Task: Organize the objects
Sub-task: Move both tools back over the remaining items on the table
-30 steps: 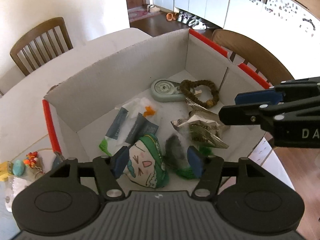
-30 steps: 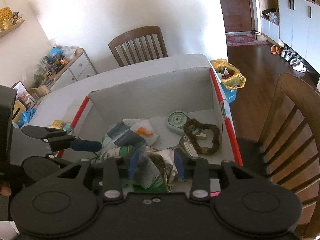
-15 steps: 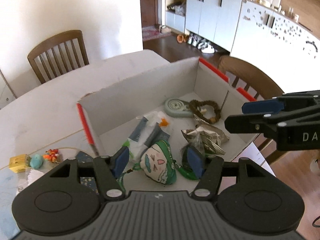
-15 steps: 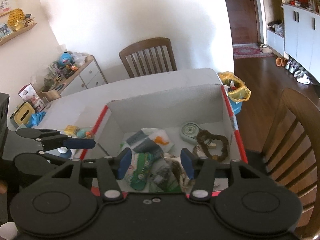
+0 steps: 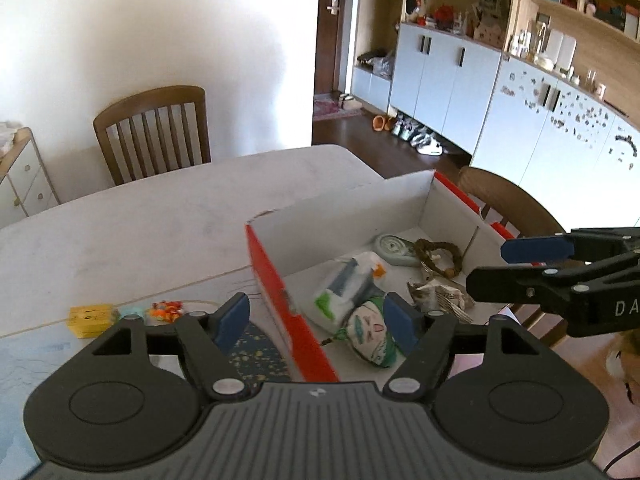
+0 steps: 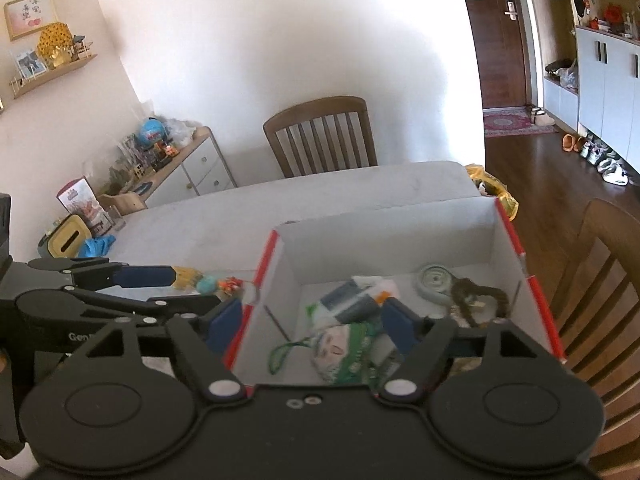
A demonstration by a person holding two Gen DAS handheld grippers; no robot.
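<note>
Your left gripper [image 5: 316, 324] stands wide open with nothing between its blue pads; its jaws have just been opening, and it hangs above the red left wall of the cardboard box [image 5: 280, 300]. Your right gripper [image 6: 310, 326] is also spread wide and empty, its jaws just opened too, above the box's near end. The box sits on the white desk [image 5: 160, 216], white inside, red along its rims. In it lie a soft green pouch with a drawn face [image 5: 370, 336], a white and grey plastic packet [image 5: 346, 284], a crumpled foil wrapper [image 5: 438, 298], a brown bead bracelet [image 5: 438, 256] and a pale green round tape measure [image 5: 394, 248]. Outside, left of the box, rest a yellow block [image 5: 90, 318] and a small orange trinket [image 5: 166, 308].
</note>
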